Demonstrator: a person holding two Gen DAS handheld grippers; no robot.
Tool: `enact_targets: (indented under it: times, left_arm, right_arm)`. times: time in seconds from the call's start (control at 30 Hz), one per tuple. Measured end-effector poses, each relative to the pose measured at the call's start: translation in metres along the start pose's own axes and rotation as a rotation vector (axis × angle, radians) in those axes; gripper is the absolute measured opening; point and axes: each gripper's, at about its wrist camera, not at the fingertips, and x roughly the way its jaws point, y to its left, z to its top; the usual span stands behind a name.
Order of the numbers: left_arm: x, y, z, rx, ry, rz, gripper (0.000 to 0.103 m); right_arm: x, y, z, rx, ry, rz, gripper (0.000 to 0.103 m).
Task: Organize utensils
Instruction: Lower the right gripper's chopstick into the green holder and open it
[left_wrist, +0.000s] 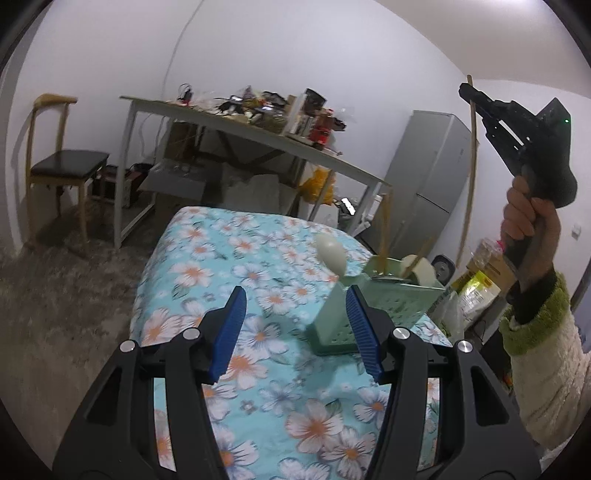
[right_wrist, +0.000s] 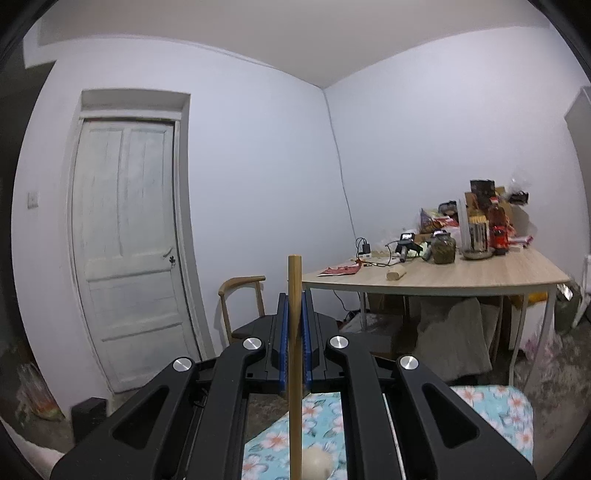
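Observation:
A green utensil holder (left_wrist: 384, 310) stands on the floral-covered table (left_wrist: 258, 332), with a white spoon (left_wrist: 332, 254), a chopstick and other utensils standing in it. My left gripper (left_wrist: 295, 306) is open and empty, its right finger close to the holder's front. My right gripper (right_wrist: 294, 317) is shut on a long wooden chopstick (right_wrist: 294, 369) and holds it upright. In the left wrist view the right gripper (left_wrist: 476, 99) is raised high at the right with the chopstick (left_wrist: 469, 177) hanging down. A white spoon head (right_wrist: 317, 463) shows below the right gripper.
A wooden table (right_wrist: 480, 273) cluttered with jars, bottles and packets stands behind, also seen in the left wrist view (left_wrist: 258, 129). A chair (left_wrist: 62, 166) stands at the left. A grey fridge (left_wrist: 432, 177) is at the right, and a white door (right_wrist: 129, 251).

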Motion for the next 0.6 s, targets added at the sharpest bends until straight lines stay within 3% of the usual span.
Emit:
enact_targets:
  times: [0.3,0.5,0.6]
  left_arm:
    - [0.001,0.018,-0.006,-0.027,0.006,0.022,0.053]
    - [0.006,0.018,-0.008,-0.031,0.018,0.018,0.053]
    - [0.007,0.014,-0.009,-0.019,0.02,0.015,0.053]
  right_arm:
    - [0.06,-0.003,-0.042,-0.159,0.133,-0.113,0.007]
    - [0.064,-0.015,-0.065,-0.179,0.216,-0.161,0.007]
    - [0.055,-0.019,-0.07,-0.173,0.246,-0.181,0.014]
